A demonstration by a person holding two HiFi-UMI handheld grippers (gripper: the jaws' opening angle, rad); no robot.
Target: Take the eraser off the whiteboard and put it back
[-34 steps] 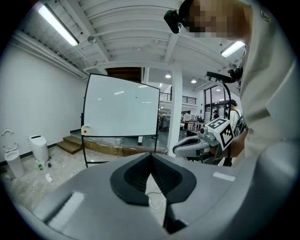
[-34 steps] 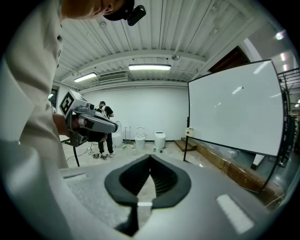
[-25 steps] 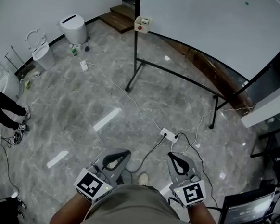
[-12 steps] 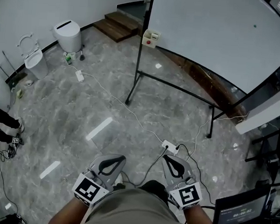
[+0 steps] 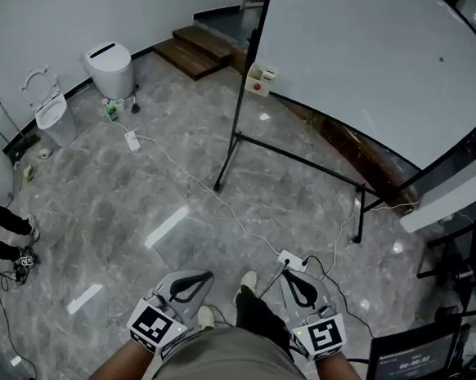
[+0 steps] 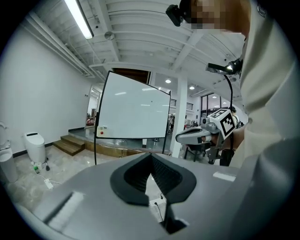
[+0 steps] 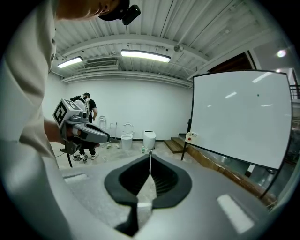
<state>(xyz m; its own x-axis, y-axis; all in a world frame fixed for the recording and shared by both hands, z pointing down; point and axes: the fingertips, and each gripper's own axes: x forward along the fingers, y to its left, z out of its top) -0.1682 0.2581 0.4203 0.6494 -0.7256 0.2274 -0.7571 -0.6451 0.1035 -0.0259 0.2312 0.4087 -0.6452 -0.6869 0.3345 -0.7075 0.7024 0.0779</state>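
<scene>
The whiteboard (image 5: 371,64) stands on a black frame at the upper right of the head view. A small cream eraser (image 5: 261,79) with a red dot sticks to its lower left corner. It also shows in the left gripper view as eraser (image 6: 101,131) and in the right gripper view as eraser (image 7: 190,137). My left gripper (image 5: 207,274) and right gripper (image 5: 285,272) are held low by my body, far from the board. Both are shut with nothing between their jaws. The left gripper (image 6: 151,153) points toward the whiteboard (image 6: 133,112), and the right gripper (image 7: 150,153) points left of the whiteboard (image 7: 239,117).
A white power strip (image 5: 291,261) with trailing cables lies on the marble floor just ahead of my feet. The stand's black foot bar (image 5: 298,157) crosses the floor. White toilets (image 5: 110,68) stand at the left wall, wooden steps (image 5: 192,49) behind. A monitor (image 5: 409,358) is at lower right.
I have walked forward: the whiteboard and stand have drawn nearer, and the power strip now lies close to the grippers. Both grippers stay shut and side by side.
</scene>
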